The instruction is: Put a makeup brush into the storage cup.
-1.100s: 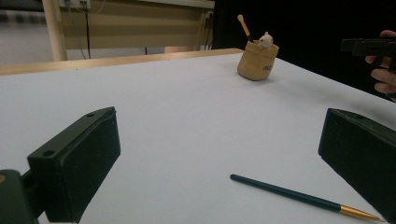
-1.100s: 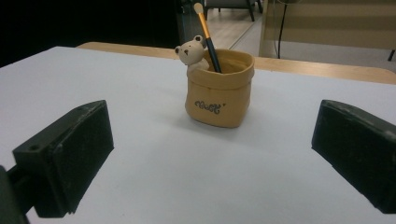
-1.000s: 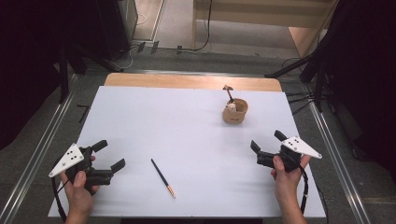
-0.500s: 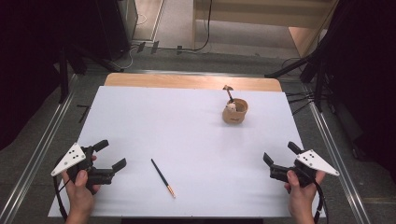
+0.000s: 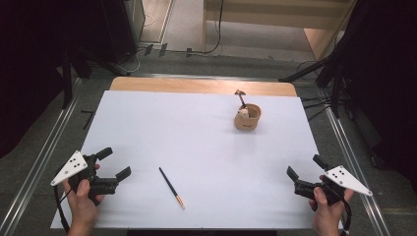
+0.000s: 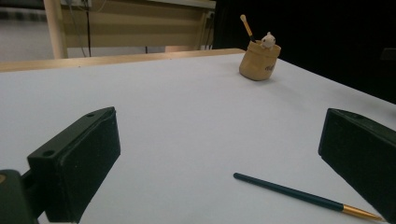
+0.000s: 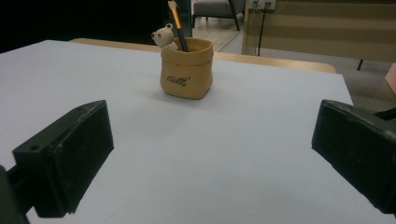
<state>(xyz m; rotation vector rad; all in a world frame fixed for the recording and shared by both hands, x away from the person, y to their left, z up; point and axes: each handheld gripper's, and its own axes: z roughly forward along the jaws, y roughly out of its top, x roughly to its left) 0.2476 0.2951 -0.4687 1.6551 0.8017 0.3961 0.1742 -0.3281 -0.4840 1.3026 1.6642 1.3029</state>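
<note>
The white-covered desk (image 5: 206,147) carries two items. A slim dark-green paintbrush with a gold ferrule (image 5: 171,187) lies flat in the lower centre of the high view, tip toward the lower right. A small tan pouch-shaped holder with a bear figure at its rim (image 5: 247,117) stands upright in the upper right of the sheet, well apart from the loose brush, with one brush (image 5: 242,100) standing in it.

The left tool (image 5: 114,164) sits at the lower left of the high view, jaws spread wide and empty; in the left gripper view the loose paintbrush (image 6: 306,197) lies low between the jaws, near but untouched. The right tool (image 5: 305,171) sits at the lower right, jaws likewise spread and empty, facing the holder (image 7: 186,68).

Judgement: the work in hand appears to be placing the loose brush in the holder, and the pick-up has not yet begun. The next move calls for the left tool to advance, lower its jaws astride the thin handle and close squarely; a flat, narrow shaft may roll or slip.
</note>
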